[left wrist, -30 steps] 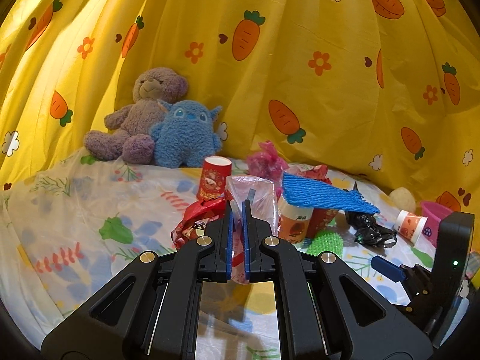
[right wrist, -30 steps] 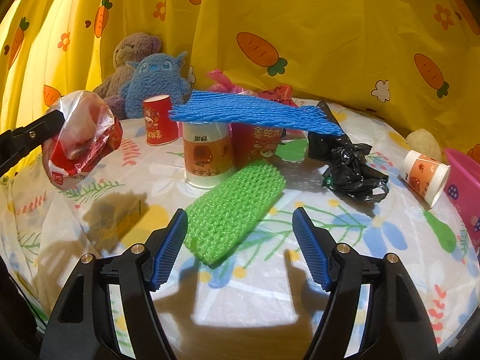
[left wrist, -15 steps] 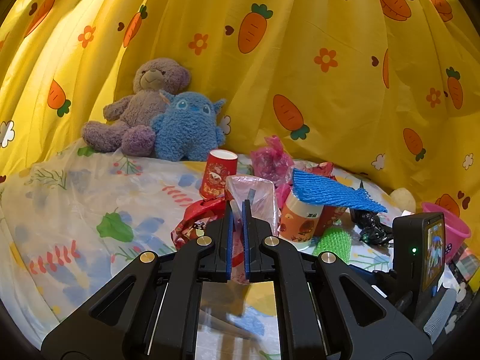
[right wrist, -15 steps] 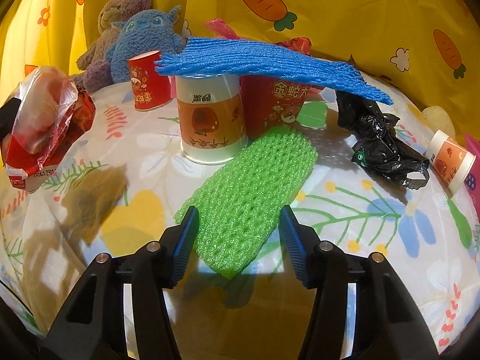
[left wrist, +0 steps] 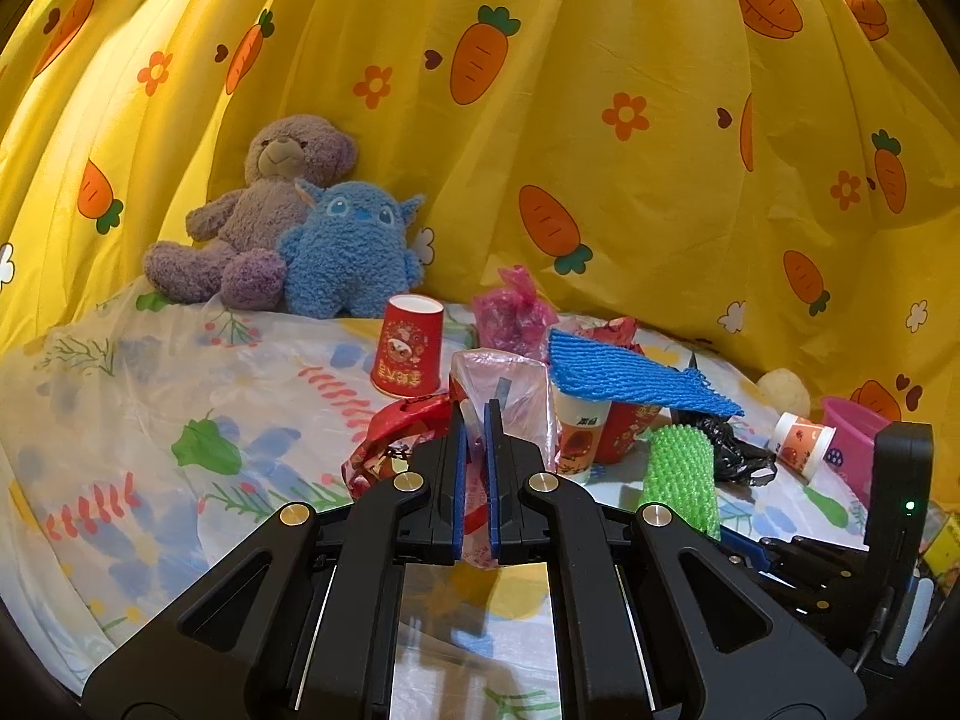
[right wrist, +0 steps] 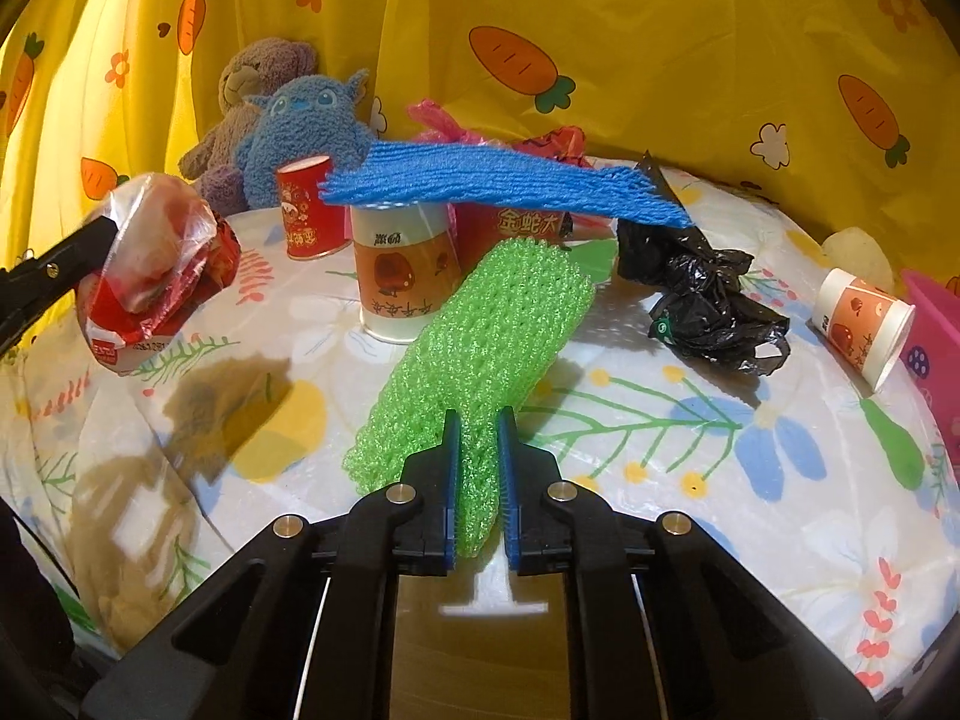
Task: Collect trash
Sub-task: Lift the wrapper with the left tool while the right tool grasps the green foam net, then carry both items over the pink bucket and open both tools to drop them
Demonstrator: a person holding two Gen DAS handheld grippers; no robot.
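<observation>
Now I count four cups (right wrist: 401, 276); my left gripper (left wrist: 474, 438) clamps a bag (left wrist: 501, 396), right gripper (right wrist: 478, 450) closing on green netting (right wrist: 486, 336).

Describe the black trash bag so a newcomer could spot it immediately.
Start at the floral tablecloth before the yellow carrot curtain. Right of the green foam net, under the blue foam net's far end, lies the crumpled black plastic bag. It is the only black, glossy item there.
</observation>
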